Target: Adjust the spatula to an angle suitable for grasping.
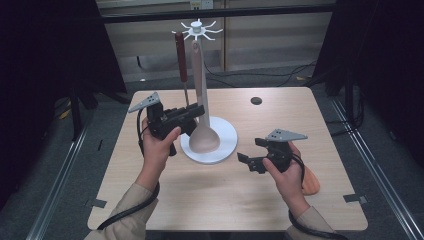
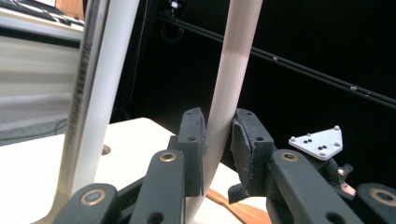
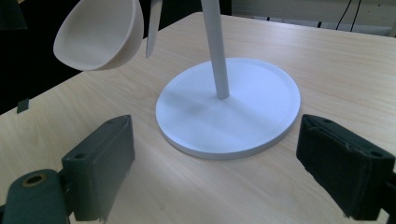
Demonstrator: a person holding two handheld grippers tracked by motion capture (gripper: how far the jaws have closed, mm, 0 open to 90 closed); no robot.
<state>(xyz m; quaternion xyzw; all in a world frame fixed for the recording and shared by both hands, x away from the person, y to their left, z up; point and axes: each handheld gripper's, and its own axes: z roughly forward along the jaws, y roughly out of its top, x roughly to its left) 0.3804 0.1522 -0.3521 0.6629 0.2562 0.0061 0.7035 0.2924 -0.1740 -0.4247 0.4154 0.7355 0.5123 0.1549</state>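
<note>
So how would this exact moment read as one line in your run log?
left gripper: around hanging ladle handle, grip loosening | right gripper: open, empty | rack: upright on table

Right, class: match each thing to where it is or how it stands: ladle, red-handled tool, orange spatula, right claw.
1 ladle
2 red-handled tool
3 orange spatula
4 right claw

a open over the table
b handle between the left claw's pads
c lying flat on the table
d hanging from the rack, beside the ladle

Pairs: 1-b, 2-d, 3-c, 4-a
</note>
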